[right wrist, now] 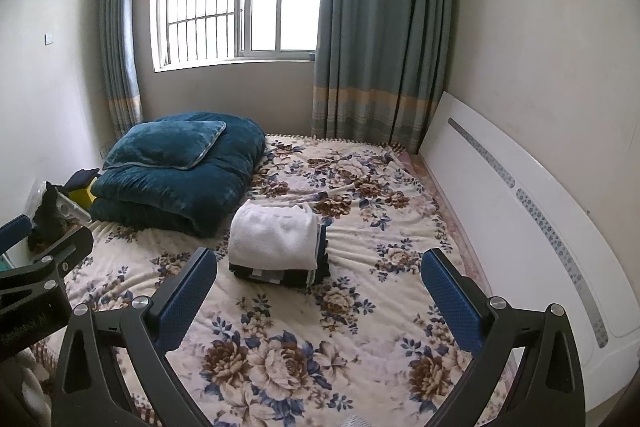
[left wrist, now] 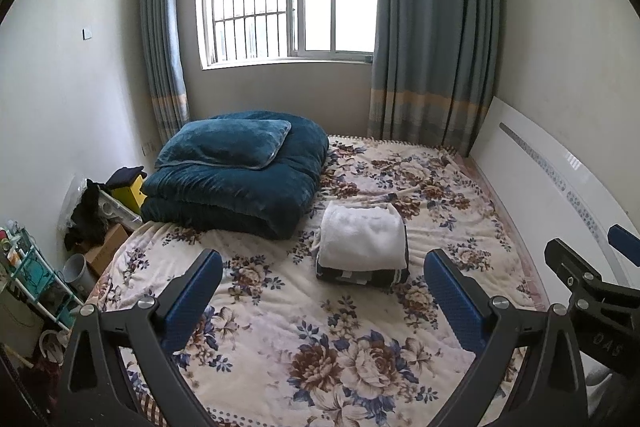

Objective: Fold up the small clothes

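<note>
A stack of folded clothes lies in the middle of the floral bed cover [left wrist: 280,307]: a white fleece garment [left wrist: 362,235] on top of dark folded pieces [left wrist: 360,277]. The stack also shows in the right wrist view [right wrist: 274,237]. My left gripper [left wrist: 322,275] is open and empty, held above the bed short of the stack. My right gripper [right wrist: 318,273] is open and empty, also short of the stack. The right gripper shows at the right edge of the left wrist view [left wrist: 592,267]; the left one shows at the left edge of the right wrist view [right wrist: 36,259].
A folded teal quilt with a pillow [left wrist: 236,171] sits at the far left of the bed. A white headboard [left wrist: 552,187] runs along the right. Boxes, a bin and a shelf [left wrist: 80,255] crowd the floor on the left. Window and curtains stand behind.
</note>
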`<state>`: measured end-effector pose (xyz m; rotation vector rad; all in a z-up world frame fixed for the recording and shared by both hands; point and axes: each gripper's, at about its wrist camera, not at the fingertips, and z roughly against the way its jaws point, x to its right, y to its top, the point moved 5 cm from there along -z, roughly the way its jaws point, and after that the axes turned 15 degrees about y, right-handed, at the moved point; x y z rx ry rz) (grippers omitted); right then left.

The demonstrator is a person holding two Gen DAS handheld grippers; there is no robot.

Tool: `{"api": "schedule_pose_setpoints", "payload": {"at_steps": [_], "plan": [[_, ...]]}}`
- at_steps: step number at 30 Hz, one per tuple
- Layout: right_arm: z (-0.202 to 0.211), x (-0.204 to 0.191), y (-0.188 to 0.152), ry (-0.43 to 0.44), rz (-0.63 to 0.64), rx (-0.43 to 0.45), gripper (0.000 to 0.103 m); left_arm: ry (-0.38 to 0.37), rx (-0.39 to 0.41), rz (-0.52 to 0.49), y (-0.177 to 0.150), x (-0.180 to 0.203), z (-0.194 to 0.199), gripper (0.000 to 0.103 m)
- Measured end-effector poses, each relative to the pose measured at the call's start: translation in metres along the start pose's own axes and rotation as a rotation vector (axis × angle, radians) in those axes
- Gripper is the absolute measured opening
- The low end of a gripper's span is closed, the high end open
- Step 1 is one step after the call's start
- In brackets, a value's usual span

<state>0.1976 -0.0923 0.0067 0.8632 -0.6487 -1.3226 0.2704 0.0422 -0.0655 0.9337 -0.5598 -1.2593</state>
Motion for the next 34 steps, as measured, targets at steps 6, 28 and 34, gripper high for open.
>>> {"api": "schedule_pose_setpoints", "payload": {"at_steps": [6,28,34], "plan": [[-0.002,-0.001,0.001,0.001,-0.002,0.004,0.103,0.002,-0.004,0.001,-0.001,0.0,0.001,0.103],[-0.001,-0.008,-0.001,-0.005,-0.007,0.014,0.103,0.013,0.002,0.006,-0.004,0.001,0.009,0.103],[0.002,-0.007,-0.004,-0.008,-0.014,0.017,0.103,0.023,0.006,0.007,-0.005,-0.001,0.012,0.103]]}}
